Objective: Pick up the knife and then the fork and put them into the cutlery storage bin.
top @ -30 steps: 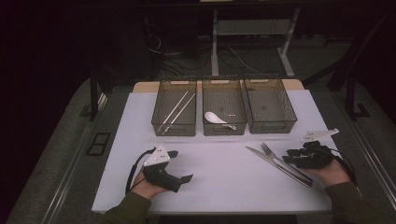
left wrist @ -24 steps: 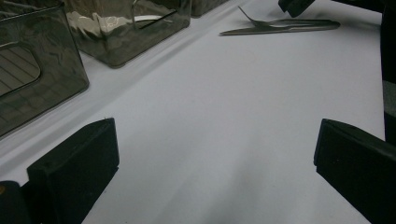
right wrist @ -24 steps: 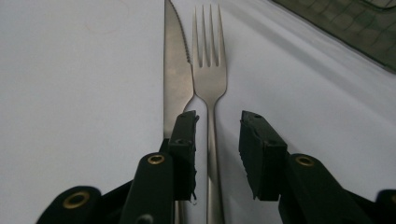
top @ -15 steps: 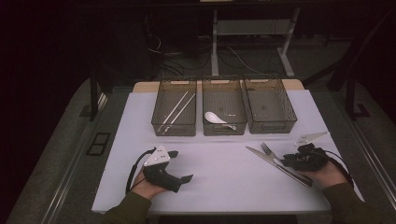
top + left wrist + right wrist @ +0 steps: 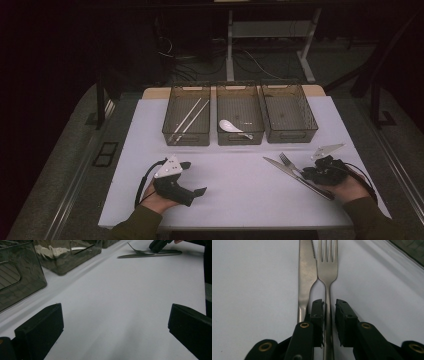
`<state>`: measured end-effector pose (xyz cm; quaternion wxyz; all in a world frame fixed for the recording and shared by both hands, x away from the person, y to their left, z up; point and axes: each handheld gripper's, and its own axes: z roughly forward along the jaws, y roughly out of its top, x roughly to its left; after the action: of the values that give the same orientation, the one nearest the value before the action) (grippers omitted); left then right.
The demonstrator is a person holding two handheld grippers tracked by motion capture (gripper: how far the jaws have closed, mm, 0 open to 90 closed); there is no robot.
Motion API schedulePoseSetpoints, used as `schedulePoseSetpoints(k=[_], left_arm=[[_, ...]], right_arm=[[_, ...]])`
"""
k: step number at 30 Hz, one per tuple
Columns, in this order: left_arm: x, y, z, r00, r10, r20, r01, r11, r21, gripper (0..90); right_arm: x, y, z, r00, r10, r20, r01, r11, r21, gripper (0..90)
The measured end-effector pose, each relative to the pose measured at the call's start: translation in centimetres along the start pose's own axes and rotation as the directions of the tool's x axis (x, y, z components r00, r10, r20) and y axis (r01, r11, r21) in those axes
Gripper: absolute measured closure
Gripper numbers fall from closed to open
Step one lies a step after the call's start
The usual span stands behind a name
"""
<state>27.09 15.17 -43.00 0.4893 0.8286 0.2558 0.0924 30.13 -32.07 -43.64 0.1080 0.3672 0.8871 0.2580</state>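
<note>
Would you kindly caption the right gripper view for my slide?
Right gripper straddling the fork handle, jaws nearly closed, knife alongside.

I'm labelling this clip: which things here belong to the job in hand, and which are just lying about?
In hand:
right gripper, jaws either side of the fork's handle
fork
knife beside it

Lying about:
left gripper, open over the table
chopsticks in the left bin
white spoon in the middle bin
right bin
</note>
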Motion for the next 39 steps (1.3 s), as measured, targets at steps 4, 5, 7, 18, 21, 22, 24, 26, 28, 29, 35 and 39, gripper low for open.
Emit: schedulePoseSetpoints(k=[4,5,7,18,21,22,24,26,28,29,35,39], left_arm=[[0.0,0.0,0.0,1.0,0.0,0.0,0.0,1.0,0.001,0.0],[0.0,0.0,0.0,1.0,-0.001,0.0,0.001,1.0,0.001,0.0],[0.0,0.0,0.1,1.0,-0.002,0.0,0.002,1.0,0.001,0.0],[0.0,0.0,0.0,1.0,0.003,0.003,-0.003,1.0,0.002,0.0],[0.0,0.0,0.0,1.0,0.004,0.003,-0.004,1.0,0.001,0.0],[0.0,0.1,-0.1,1.0,0.004,0.003,-0.004,1.0,0.001,0.0],[0.0,0.1,-0.1,1.0,0.006,0.004,-0.006,1.0,0.001,0.0],[0.0,0.1,0.0,1.0,0.006,0.004,-0.006,1.0,0.001,0.0],[0.0,0.1,-0.1,1.0,0.006,0.003,-0.006,1.0,0.001,0.0],[0.0,0.1,-0.1,1.0,0.006,0.003,-0.006,1.0,0.0,0.0],[0.0,0.1,-0.1,1.0,0.006,0.002,-0.006,1.0,0.0,0.0],[0.0,0.0,-0.1,1.0,0.004,0.002,-0.004,1.0,-0.001,0.0]], right_arm=[[0.2,0.2,0.1,0.9999,0.002,0.01,-0.002,1.0,0.012,81.0],[0.2,0.3,0.1,1.0,-0.003,0.008,0.003,1.0,0.02,82.4],[0.3,0.4,0.1,0.9999,0.001,0.016,-0.002,1.0,0.026,83.7],[0.2,0.5,0.0,0.9998,0.018,0.008,-0.018,0.999,0.029,84.7],[0.0,0.4,-0.1,0.9995,0.031,0.01,-0.031,0.999,0.018,84.7],[-0.1,0.4,-0.2,0.9993,0.036,0.006,-0.036,0.999,0.011,84.7],[-0.3,0.3,-0.5,0.9989,0.047,0.0,-0.047,0.999,-0.005,84.8],[-0.5,0.3,-0.8,0.9985,0.055,-0.005,-0.055,0.998,-0.025,84.8],[-0.7,0.2,-1.1,0.9974,0.071,-0.012,-0.071,0.996,-0.045,84.8],[-0.8,0.2,-1.3,0.9971,0.074,-0.015,-0.075,0.995,-0.06,84.8],[-1.3,0.1,-2.3,0.9941,0.103,-0.033,-0.106,0.987,-0.122,84.8],[-1.5,0.3,-2.8,0.9936,0.106,-0.038,-0.111,0.982,-0.154,84.9]])
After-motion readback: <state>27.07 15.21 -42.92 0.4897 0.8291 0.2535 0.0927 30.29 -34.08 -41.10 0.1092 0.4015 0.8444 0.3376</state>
